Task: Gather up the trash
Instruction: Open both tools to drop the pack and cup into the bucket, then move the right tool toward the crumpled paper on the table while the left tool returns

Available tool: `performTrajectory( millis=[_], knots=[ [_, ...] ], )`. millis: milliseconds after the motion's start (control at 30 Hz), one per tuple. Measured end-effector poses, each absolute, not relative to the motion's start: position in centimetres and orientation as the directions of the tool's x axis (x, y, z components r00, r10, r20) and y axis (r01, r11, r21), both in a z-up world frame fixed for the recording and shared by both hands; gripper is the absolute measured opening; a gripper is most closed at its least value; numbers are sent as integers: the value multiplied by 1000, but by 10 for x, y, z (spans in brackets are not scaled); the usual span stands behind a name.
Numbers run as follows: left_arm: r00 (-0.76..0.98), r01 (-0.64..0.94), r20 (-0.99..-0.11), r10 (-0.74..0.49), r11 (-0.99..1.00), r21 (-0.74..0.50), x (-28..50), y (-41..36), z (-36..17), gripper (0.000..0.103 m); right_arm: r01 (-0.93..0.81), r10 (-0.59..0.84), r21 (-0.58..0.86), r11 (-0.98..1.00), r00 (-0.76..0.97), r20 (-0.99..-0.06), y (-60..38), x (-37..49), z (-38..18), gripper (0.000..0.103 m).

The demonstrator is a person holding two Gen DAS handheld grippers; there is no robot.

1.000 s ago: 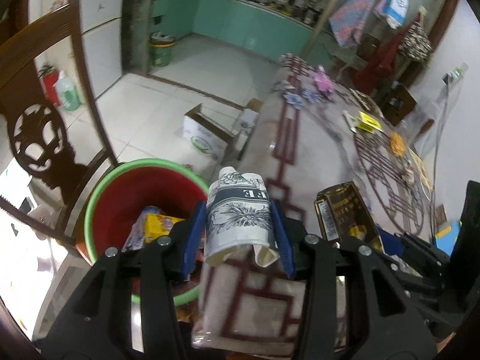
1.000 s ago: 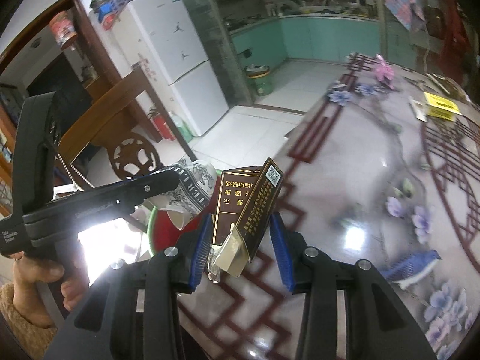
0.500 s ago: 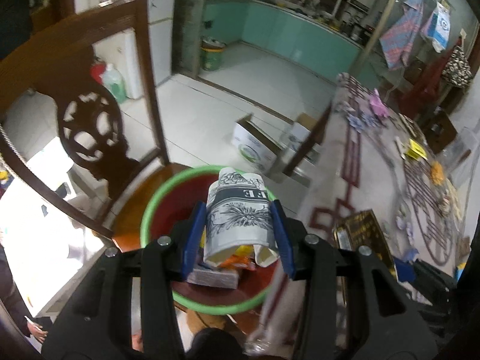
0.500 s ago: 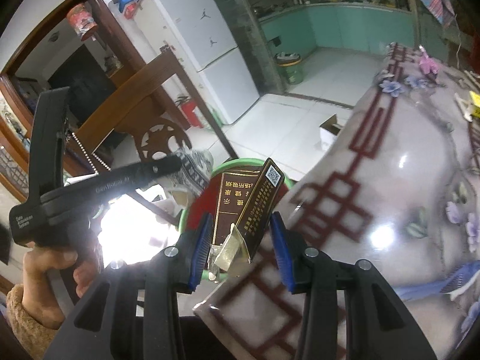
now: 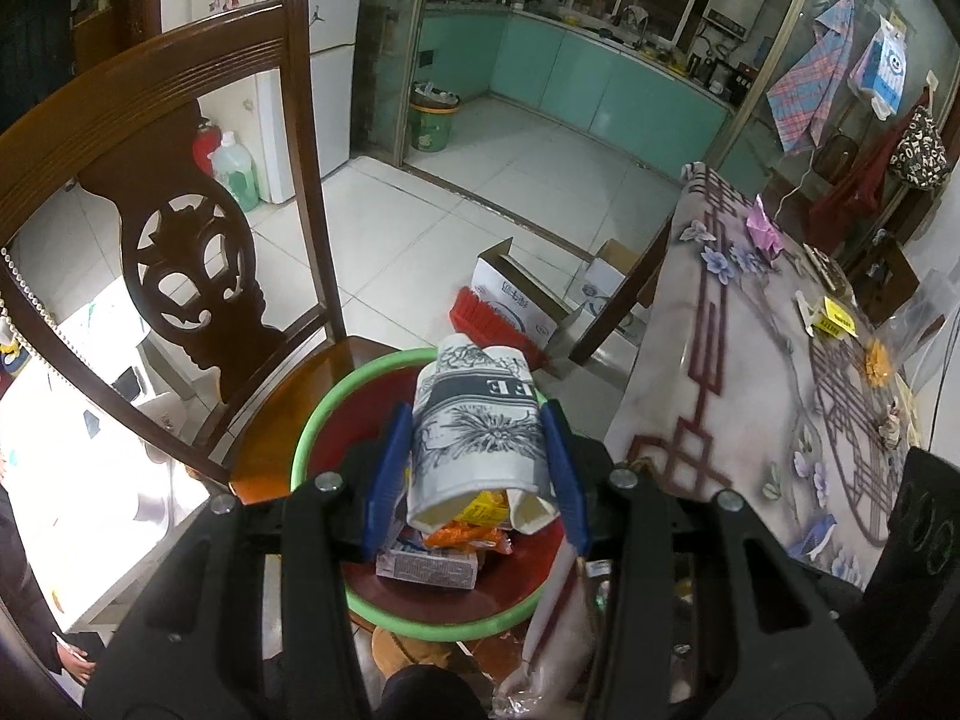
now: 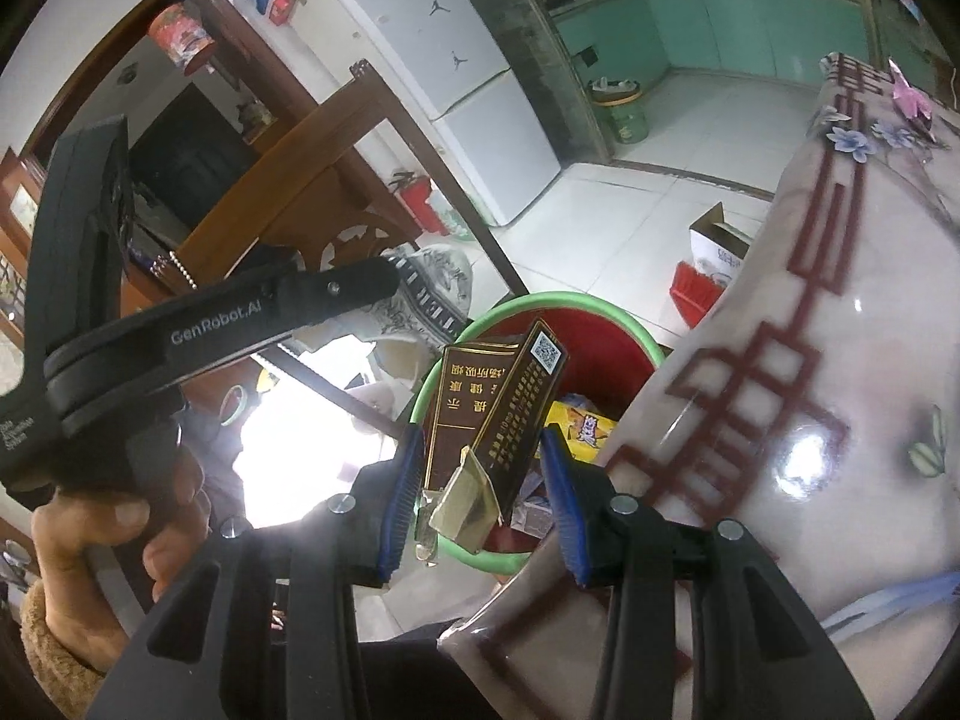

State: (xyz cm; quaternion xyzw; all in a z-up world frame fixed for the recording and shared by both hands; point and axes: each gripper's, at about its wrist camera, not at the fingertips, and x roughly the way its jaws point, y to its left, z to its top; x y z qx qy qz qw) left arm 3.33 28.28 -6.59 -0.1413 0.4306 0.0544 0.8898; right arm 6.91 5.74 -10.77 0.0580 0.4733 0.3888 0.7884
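Observation:
My left gripper (image 5: 477, 441) is shut on a crushed white paper cup (image 5: 480, 432) with a black floral print, held right over a red bin (image 5: 414, 594) with a green rim that sits on a chair seat. Wrappers and a small box lie inside that bin. My right gripper (image 6: 480, 462) is shut on an opened dark brown cigarette pack (image 6: 492, 408) with gold lettering, hanging over the same bin (image 6: 600, 348) by the table edge. The left gripper (image 6: 360, 285) with its cup (image 6: 432, 294) shows at the left of the right wrist view.
A carved wooden chair (image 5: 180, 228) carries the bin. The table (image 5: 750, 384) with a patterned cloth runs along the right, with small items at its far end. A cardboard box (image 5: 510, 300) and red brush (image 5: 480, 324) lie on the tiled floor. A hand (image 6: 114, 534) grips the left tool.
Both grippers have swung left, off the table, and now hang over the bin. The cup and the cigarette pack stayed in their grips.

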Motion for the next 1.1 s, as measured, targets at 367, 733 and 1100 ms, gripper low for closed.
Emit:
performTrajectory(
  millis=[367,733,1100],
  knots=[
    [623,-236,-782,-10,951,-200,36,282,-65,61,-529,676,475,703,289,-678,47,69,-107,66],
    [605,-116,-791,-85,974,-193,46,231,-67,71,-436,570,384,814,472,-672,-62,65,-80,66],
    [602,58,-765,-230,968,-245,62,140,-51,73,-35,158,186,982,691,-705,-311,92,-46,70]
  ],
)
